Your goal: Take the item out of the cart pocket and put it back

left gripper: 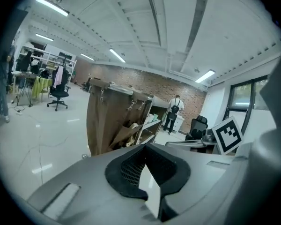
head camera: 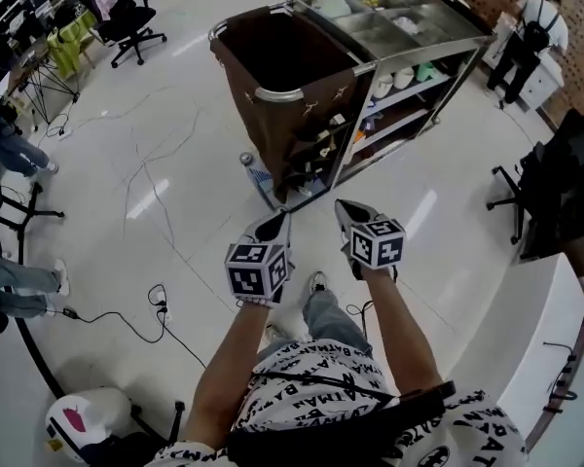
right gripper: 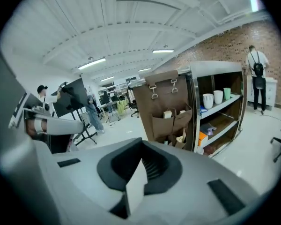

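The cart [head camera: 282, 93] stands ahead of me: a brown fabric bag in a metal frame joined to steel shelves. Its side pockets [head camera: 316, 149] face me and hold pale items; in the right gripper view these pockets [right gripper: 172, 118] show a small light item poking out. In the left gripper view the pockets [left gripper: 124, 132] are seen from the side. My left gripper [head camera: 273, 224] and right gripper [head camera: 348, 209] are held side by side over the floor, short of the cart, not touching it. Both are shut with nothing between the jaws [left gripper: 147, 172] [right gripper: 139, 170].
A bottle [head camera: 246, 160] stands on the floor at the cart's near corner. Cups [head camera: 404, 76] sit on the cart shelves. Cables [head camera: 156, 305] trail across the floor at left. An office chair [head camera: 131, 22] is far left, a black chair [head camera: 555, 178] right. A person [head camera: 530, 27] stands beyond.
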`<action>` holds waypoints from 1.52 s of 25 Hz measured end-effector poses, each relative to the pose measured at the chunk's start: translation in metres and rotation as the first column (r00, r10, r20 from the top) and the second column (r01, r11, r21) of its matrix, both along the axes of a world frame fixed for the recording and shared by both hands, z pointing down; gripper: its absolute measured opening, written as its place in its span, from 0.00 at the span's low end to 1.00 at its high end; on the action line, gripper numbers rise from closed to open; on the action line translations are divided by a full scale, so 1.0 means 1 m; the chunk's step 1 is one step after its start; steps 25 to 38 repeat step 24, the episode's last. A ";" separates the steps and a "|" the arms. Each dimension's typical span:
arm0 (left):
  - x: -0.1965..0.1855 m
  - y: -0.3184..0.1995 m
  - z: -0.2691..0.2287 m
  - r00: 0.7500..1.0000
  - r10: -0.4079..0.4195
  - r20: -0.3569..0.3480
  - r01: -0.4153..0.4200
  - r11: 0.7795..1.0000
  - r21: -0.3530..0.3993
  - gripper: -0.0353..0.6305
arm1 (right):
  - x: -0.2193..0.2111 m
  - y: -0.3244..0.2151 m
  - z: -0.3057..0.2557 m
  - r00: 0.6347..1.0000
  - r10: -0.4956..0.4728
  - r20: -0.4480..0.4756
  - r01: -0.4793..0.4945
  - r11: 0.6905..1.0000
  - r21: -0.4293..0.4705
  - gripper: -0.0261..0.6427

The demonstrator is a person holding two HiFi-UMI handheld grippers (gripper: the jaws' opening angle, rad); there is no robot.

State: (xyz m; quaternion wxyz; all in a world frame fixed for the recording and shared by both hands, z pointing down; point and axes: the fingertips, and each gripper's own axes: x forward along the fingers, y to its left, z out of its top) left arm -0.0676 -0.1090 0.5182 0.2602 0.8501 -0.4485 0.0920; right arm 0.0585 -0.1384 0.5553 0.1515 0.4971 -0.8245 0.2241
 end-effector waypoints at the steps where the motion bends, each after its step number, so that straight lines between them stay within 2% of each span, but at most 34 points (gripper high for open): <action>1: -0.004 0.011 -0.009 1.000 0.009 -0.006 -0.009 1.000 0.016 0.06 | -0.008 0.015 -0.015 1.000 0.008 0.010 -0.008 1.000 0.015 0.05; 6: -0.012 0.046 -0.028 0.998 0.036 -0.053 -0.034 0.999 0.034 0.06 | -0.043 0.070 -0.062 0.999 0.009 -0.052 -0.003 0.994 0.105 0.06; 8: -0.011 0.054 -0.031 0.997 0.046 -0.063 -0.044 0.998 0.032 0.06 | -0.053 0.087 -0.068 0.997 0.000 -0.071 0.008 0.994 0.113 0.06; 11: -0.007 0.060 -0.038 0.996 0.061 -0.072 -0.058 0.998 0.041 0.06 | -0.060 0.101 -0.070 0.999 0.005 -0.049 0.000 0.995 0.099 0.06; 24: 0.012 0.058 -0.051 0.996 0.061 -0.069 -0.057 0.996 0.063 0.06 | -0.037 0.100 -0.079 0.999 0.027 -0.037 -0.023 0.993 0.117 0.06; 38: 0.012 0.058 -0.051 0.996 0.061 -0.069 -0.057 0.996 0.063 0.06 | -0.037 0.100 -0.079 0.999 0.027 -0.037 -0.023 0.993 0.117 0.06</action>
